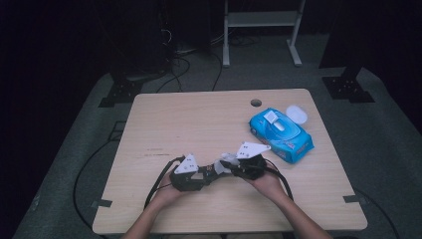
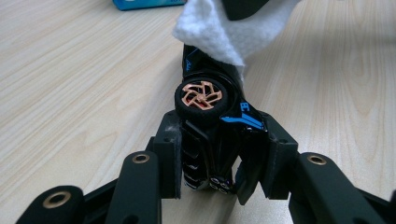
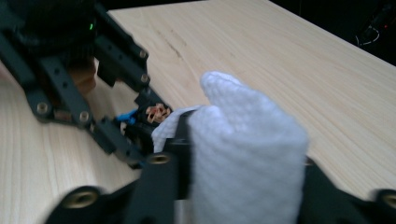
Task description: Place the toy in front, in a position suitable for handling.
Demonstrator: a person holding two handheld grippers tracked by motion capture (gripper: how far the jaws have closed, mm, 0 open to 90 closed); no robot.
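Note:
In the left gripper view my left gripper (image 2: pixel 219 158) is shut on a black toy car (image 2: pixel 210 140) with blue trim, pads pressed on both its sides. The car lies on its side, one copper-spoked wheel (image 2: pixel 201 95) facing up. A white wipe (image 2: pixel 210 32) lies over the car's far end. The right gripper view has my right gripper (image 3: pixel 233 177) shut on that wipe (image 3: pixel 243 154), bunched between its jaws and touching the car (image 3: pixel 149 119). From the high view both grippers meet tip to tip, left (image 1: pixel 206 174) and right (image 1: pixel 226 167), near the table's front middle.
A blue pack of wipes (image 1: pixel 281 133) lies at the right of the wooden table (image 1: pixel 199 119), its white lid (image 1: pixel 297 113) flipped open behind it. A cable hole (image 1: pixel 256 102) sits near the far edge. Cables trail from both grippers toward the front edge.

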